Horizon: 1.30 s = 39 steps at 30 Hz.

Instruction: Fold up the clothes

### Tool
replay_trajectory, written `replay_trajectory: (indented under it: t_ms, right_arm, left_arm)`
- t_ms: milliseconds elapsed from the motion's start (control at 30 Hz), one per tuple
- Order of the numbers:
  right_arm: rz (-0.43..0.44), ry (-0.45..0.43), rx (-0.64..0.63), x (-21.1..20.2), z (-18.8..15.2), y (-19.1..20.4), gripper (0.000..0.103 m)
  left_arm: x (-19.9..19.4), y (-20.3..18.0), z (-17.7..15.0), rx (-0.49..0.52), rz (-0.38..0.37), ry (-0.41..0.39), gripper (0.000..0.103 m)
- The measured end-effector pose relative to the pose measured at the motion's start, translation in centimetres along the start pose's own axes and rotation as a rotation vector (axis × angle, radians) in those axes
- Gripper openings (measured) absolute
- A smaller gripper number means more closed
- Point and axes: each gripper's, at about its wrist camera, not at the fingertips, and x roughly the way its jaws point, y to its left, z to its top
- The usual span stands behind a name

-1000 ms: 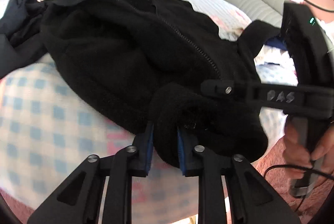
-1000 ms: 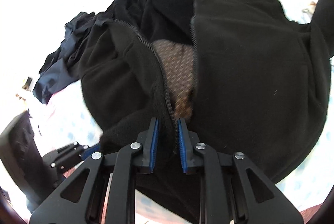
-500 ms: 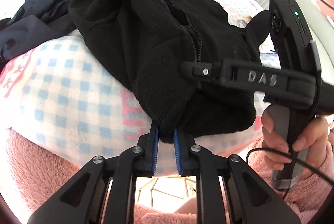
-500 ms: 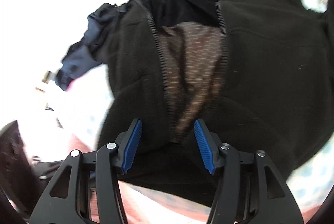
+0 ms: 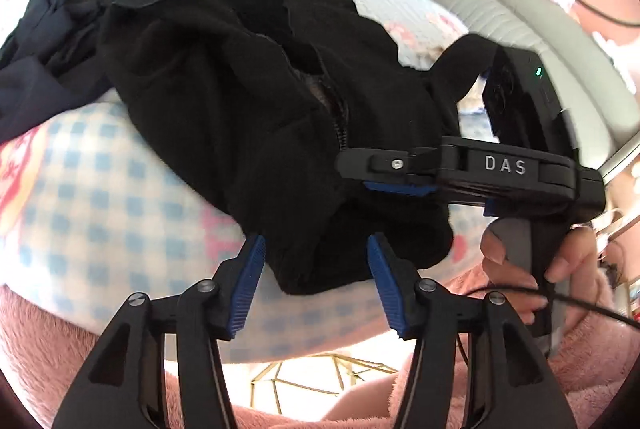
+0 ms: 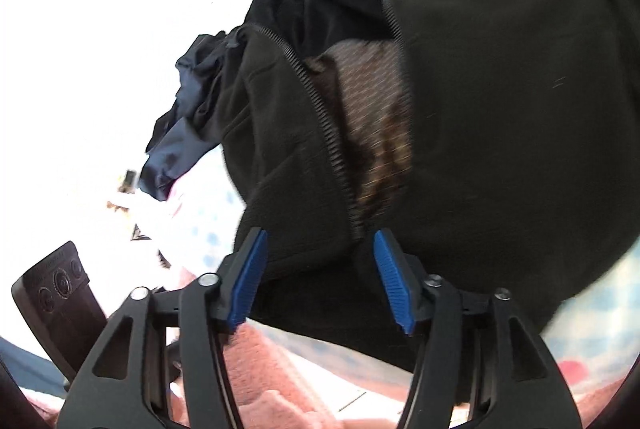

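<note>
Unzipped black fleece jacket (image 5: 248, 101) on bed

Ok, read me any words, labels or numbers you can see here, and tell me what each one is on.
"DAS": white letters on the side of the right claw, seen from the left wrist.
Faint print on the black device at the lower left of the right wrist view: too small and blurred to read.
Nothing readable on the black jacket.
</note>
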Motion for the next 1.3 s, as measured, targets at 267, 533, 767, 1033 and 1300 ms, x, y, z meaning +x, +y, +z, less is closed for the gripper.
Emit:
replay_trajectory:
  t_ms: [267,533,767,1033,1300]
  right_arm:
    - [-0.067,-0.013,-0.15,2.1,-0.5,3.1,0.019]
    - [-0.189,0.012,-0.131,2.3,-1.5,1.7,0.018]
    - [-0.203,-0.067,-0.128,-1.5,-1.9,1.9,0.029]
    - [-0.177,0.051,-0.219,0.0,-3.0,2.4,0.034]
    - [-0.164,0.139,-0.313,5.7,-4.5,5.2,0.032]
  left_arm:
    - [0.9,0.3,-1.9,-0.032,0.136,0.042,0.014]
    - [0.7,-0.2,-4.7,-0.05,0.077,0.105,0.011]
    - [-1.0,2.1,-3.4,-0.107,0.015,0.056,0.012]
    - [-1.7,4.9,-1.6,-0.143,0.012,-0.002,0.015]
    - [-1.1,4.0,-3.6,-0.129,-0.04,0.025,0.015]
